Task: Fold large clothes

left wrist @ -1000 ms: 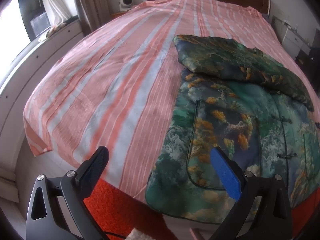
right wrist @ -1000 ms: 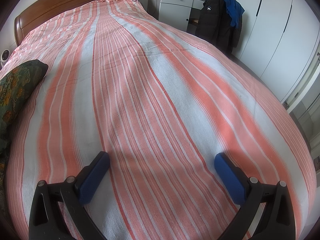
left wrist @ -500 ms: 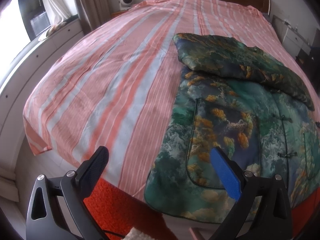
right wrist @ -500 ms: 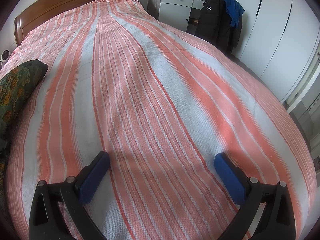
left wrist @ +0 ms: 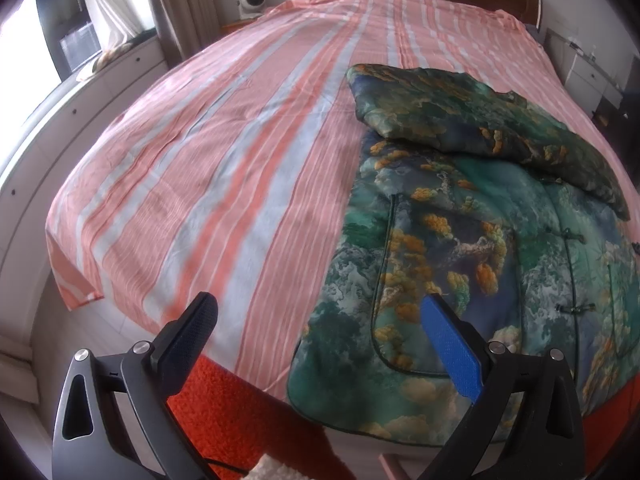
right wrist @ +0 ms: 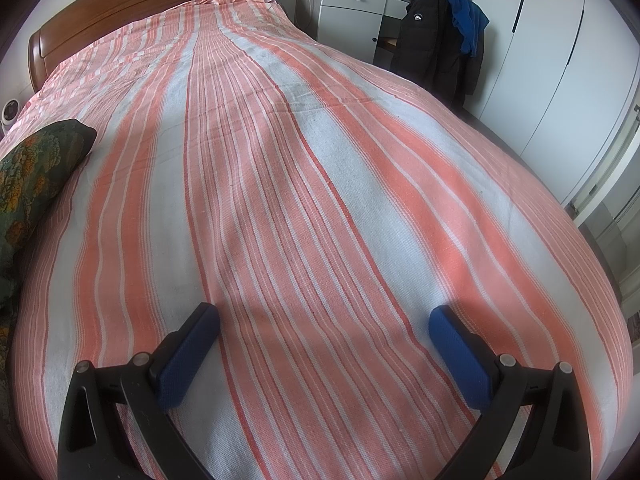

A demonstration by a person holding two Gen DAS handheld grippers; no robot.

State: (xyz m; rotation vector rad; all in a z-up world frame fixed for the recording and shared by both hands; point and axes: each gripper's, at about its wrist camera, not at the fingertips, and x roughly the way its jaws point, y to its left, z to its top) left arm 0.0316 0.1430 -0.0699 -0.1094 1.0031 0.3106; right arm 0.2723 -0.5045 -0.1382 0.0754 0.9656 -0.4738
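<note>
The green padded jacket with orange landscape print (left wrist: 472, 240) lies at three o'clock on the striped pink bedspread (left wrist: 224, 168) beyond my wide-open left gripper (left wrist: 320, 336), while my right gripper (right wrist: 324, 340), equally wide, sees its sleeve (right wrist: 32, 172) at nine o'clock.

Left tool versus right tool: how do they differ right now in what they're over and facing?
The left tool hangs past the foot of the bed, above the orange rug, with the patterned jacket just ahead. The right tool sits low over the bare striped bedspread, and there the jacket shows only at the left edge. Both stand open, holding nothing.
</note>
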